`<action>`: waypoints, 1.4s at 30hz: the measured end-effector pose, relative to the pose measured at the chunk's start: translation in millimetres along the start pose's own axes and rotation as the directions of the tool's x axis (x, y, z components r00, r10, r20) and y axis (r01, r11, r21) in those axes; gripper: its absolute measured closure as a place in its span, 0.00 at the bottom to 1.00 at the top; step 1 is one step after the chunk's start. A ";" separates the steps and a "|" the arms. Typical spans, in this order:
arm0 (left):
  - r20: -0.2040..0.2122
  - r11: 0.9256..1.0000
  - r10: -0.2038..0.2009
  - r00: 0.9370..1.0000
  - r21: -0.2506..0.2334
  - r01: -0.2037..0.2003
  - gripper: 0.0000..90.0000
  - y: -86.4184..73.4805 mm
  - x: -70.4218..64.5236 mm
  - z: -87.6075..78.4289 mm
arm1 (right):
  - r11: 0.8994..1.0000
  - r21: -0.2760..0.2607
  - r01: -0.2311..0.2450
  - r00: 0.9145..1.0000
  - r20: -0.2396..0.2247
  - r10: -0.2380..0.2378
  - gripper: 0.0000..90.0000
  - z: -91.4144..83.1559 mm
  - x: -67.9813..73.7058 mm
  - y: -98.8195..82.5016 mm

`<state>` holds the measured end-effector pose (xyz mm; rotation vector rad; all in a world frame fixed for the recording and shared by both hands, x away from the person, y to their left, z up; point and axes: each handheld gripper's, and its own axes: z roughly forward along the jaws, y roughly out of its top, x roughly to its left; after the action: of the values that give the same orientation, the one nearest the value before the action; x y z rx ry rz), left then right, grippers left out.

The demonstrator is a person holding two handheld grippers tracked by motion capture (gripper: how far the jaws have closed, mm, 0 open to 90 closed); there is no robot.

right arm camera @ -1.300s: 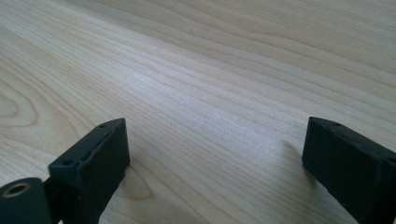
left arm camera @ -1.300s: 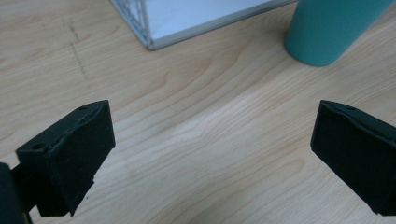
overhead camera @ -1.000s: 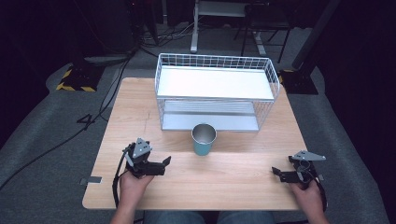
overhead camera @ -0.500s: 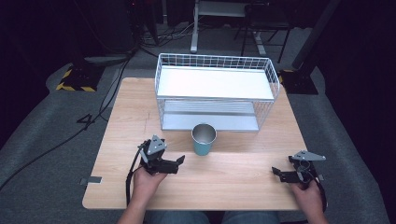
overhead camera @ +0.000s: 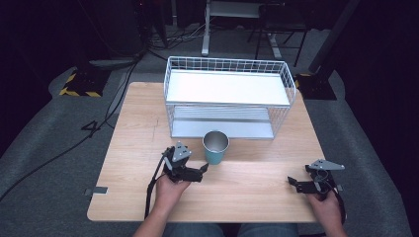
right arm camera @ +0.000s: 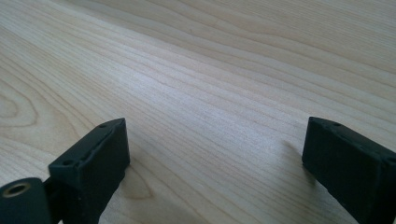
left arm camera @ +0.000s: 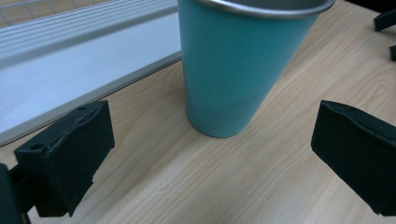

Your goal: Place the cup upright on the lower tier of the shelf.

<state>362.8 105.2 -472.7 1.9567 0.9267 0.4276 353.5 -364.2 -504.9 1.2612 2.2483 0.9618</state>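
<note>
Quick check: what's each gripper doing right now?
Left gripper: open, jaws spread just short of the teal cup, holding nothing.
Right gripper: open, empty, low over the wooden table.

A light wooden counter (overhead camera: 148,118) stands on a grey carpeted floor (overhead camera: 44,163) in a dark room. Black cables (overhead camera: 118,94) trail across the floor, beside a yellow-and-black striped block (overhead camera: 79,85) and metal furniture legs (overhead camera: 205,29) behind.

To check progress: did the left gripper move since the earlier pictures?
Yes. The left gripper moved right and forward, toward the teal cup, which stays before the wire rack.
</note>
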 end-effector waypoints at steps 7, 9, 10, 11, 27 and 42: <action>-0.013 1.000 -0.012 1.000 -0.019 0.012 0.01 -0.2 -4.8 12.3 | 1.000 0.000 0.000 1.000 0.000 0.000 0.08 0.0 0.0 0.0; -0.005 0.999 -0.040 0.999 -0.018 0.040 0.01 -1.1 -2.4 16.7 | 1.000 0.000 0.000 1.000 0.000 0.000 0.08 0.0 0.0 0.0; -0.003 0.998 -0.054 0.999 -0.011 0.054 0.01 -1.7 -0.9 19.0 | 1.000 0.000 0.000 1.000 0.000 0.000 0.08 0.0 0.0 0.0; -0.001 0.998 -0.064 0.998 -0.005 0.064 0.02 -2.5 0.9 21.2 | 1.000 0.000 0.000 1.000 0.000 0.000 0.08 0.0 0.0 0.0; 0.037 0.996 -0.089 0.995 0.014 0.088 0.10 -1.8 -4.5 46.7 | 1.000 0.000 -0.002 1.000 0.000 0.002 0.08 0.4 0.1 0.5; 0.004 0.996 -0.089 0.996 0.007 0.089 0.16 7.3 -15.6 62.3 | 1.000 0.000 -0.002 1.000 -0.001 0.002 0.08 0.4 0.1 0.5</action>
<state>393.8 55.0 -498.8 1.9138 1.0096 0.3688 354.1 -363.8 -504.9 1.2632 2.2483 0.9627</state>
